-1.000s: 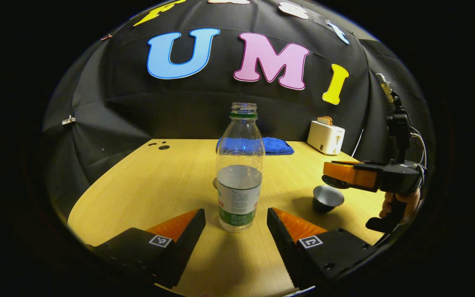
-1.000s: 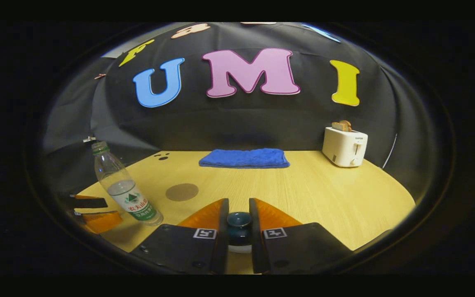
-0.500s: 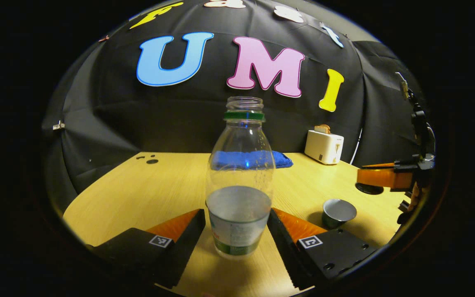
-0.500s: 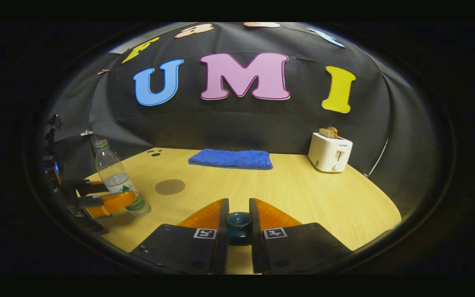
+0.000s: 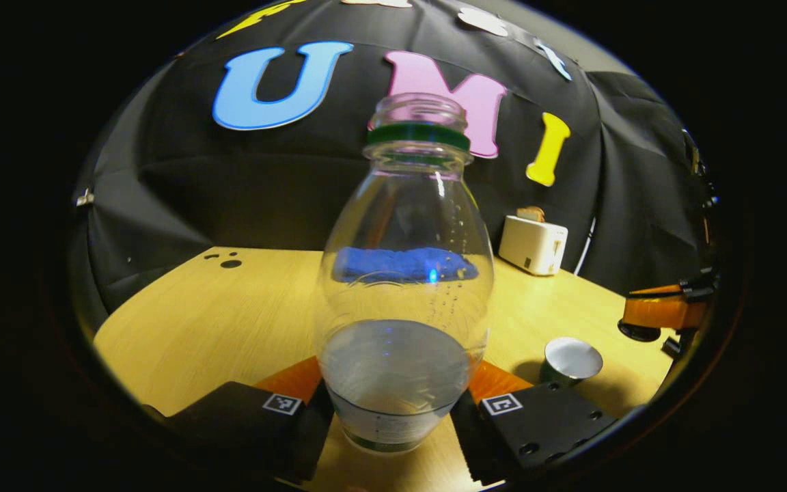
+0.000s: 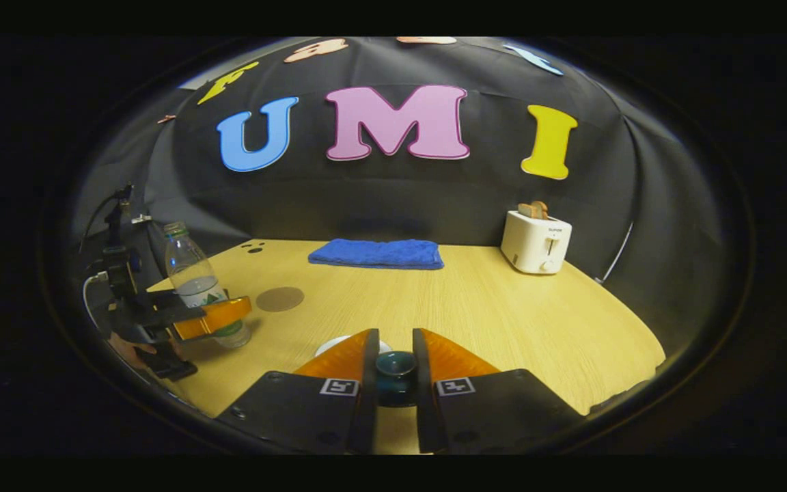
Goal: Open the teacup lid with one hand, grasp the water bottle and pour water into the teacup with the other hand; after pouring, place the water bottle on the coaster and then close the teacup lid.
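A clear water bottle, uncapped and about a third full, stands on the table between the fingers of my left gripper. The jaws flank its base at the same width as before, and I cannot see whether they touch it. In the right gripper view the left gripper reaches around the bottle. My right gripper is shut on the dark knob of the teacup lid, held off the cup. The open teacup sits right of the bottle, and its pale rim peeks out beside my right finger. The brown coaster lies beyond the bottle.
A folded blue towel lies at the back of the wooden table. A white toaster holding toast stands at the back right. The right gripper hovers with the lid at the table's right edge.
My left gripper has moved forward, so the bottle now stands deep between its fingers. The right gripper has carried the lid a little farther right, away from the cup.
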`<state>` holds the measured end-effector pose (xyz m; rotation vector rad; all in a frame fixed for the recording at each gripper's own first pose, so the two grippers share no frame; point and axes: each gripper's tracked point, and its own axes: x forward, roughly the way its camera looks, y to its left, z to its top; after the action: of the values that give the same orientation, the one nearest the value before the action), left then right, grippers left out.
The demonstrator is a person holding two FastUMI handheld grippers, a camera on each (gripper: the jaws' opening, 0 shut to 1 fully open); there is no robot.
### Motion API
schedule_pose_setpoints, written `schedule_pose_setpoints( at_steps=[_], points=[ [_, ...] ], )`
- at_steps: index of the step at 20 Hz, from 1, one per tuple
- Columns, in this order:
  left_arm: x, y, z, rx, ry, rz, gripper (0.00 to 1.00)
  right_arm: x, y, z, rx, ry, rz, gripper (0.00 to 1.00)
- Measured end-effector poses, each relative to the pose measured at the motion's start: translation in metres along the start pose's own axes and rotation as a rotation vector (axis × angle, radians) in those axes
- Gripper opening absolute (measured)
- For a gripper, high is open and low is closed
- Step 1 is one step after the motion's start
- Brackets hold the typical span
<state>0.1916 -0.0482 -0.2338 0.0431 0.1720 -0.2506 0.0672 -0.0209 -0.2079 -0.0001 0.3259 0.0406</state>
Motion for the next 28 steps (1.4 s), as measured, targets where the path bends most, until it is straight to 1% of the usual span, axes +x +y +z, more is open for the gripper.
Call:
schedule_pose_setpoints(
  at_steps=[1, 2, 3, 4, 5, 9, 10, 11, 12, 13, 14, 15, 16, 17, 18, 19, 20, 21, 22, 26, 27, 28],
  points=[
    [0.005, 0.003, 0.002, 0.071, 0.008, 0.023, 0.8, -0.002, -0.001, -0.004, 0.005, 0.008, -0.003, 0.22],
    [0.007, 0.005, 0.005, 0.154, 0.021, 0.032, 0.78, -0.004, -0.005, -0.005, 0.005, 0.011, -0.009, 0.27],
    [0.008, 0.004, 0.009, 0.258, 0.037, 0.038, 0.78, -0.005, -0.008, -0.006, 0.006, 0.011, -0.016, 0.22],
    [0.009, 0.004, 0.018, 0.372, 0.041, 0.047, 0.78, -0.004, -0.011, -0.008, 0.011, 0.011, -0.023, 0.26],
    [0.01, 0.001, 0.021, 0.479, 0.035, 0.048, 0.78, -0.002, -0.015, -0.01, 0.016, 0.011, -0.033, 0.27],
    [0.024, -0.028, 0.03, 0.798, 0.035, -0.051, 0.77, -0.002, -0.025, -0.014, 0.044, 0.018, -0.056, 0.27],
    [0.03, -0.033, 0.029, 0.885, 0.03, -0.069, 0.77, -0.002, -0.028, -0.012, 0.047, 0.012, -0.06, 0.22],
    [0.036, -0.038, 0.027, 0.97, 0.026, -0.085, 0.77, -0.004, -0.031, -0.012, 0.049, 0.007, -0.064, 0.26],
    [0.043, -0.044, 0.025, 1.04, 0.019, -0.099, 0.8, -0.006, -0.034, -0.012, 0.052, 0.004, -0.063, 0.27],
    [0.049, -0.049, 0.019, 1.097, 0.026, -0.114, 0.77, -0.007, -0.036, -0.014, 0.053, 0.006, -0.063, 0.27],
    [0.053, -0.052, 0.013, 1.139, 0.032, -0.124, 0.77, -0.008, -0.038, -0.017, 0.053, 0.013, -0.064, 0.22],
    [0.057, -0.055, 0.006, 1.177, 0.045, -0.136, 0.78, -0.009, -0.041, -0.021, 0.051, 0.021, -0.065, 0.22],
    [0.06, -0.057, 0.0, 1.204, 0.055, -0.146, 0.77, -0.01, -0.044, -0.023, 0.052, 0.027, -0.066, 0.26],
    [0.058, -0.058, -0.005, 1.229, 0.061, -0.154, 0.77, -0.01, -0.046, -0.024, 0.053, 0.029, -0.068, 0.27],
    [0.056, -0.059, -0.01, 1.245, 0.066, -0.163, 0.77, -0.01, -0.049, -0.026, 0.053, 0.03, -0.07, 0.22],
    [0.054, -0.059, -0.015, 1.267, 0.068, -0.182, 0.77, -0.01, -0.052, -0.027, 0.052, 0.032, -0.074, 0.27],
    [0.055, -0.058, -0.016, 1.296, 0.072, -0.189, 0.77, -0.01, -0.055, -0.028, 0.051, 0.033, -0.077, 0.22],
    [0.059, -0.058, -0.016, 1.33, 0.076, -0.188, 0.77, -0.009, -0.056, -0.028, 0.051, 0.034, -0.079, 0.27],
    [0.061, -0.059, -0.016, 1.362, 0.072, -0.19, 0.78, -0.008, -0.058, -0.028, 0.053, 0.035, -0.081, 0.22],
    [0.066, -0.056, 0.0, 1.501, 0.049, -0.184, 0.77, -0.007, -0.058, -0.026, 0.054, 0.031, -0.081, 0.22],
    [0.068, -0.056, 0.001, 1.525, 0.058, -0.193, 0.78, -0.006, -0.057, -0.026, 0.053, 0.033, -0.08, 0.27],
    [0.071, -0.053, 0.001, 1.545, 0.07, -0.2, 0.77, -0.006, -0.057, -0.026, 0.053, 0.034, -0.081, 0.22]
  ],
)
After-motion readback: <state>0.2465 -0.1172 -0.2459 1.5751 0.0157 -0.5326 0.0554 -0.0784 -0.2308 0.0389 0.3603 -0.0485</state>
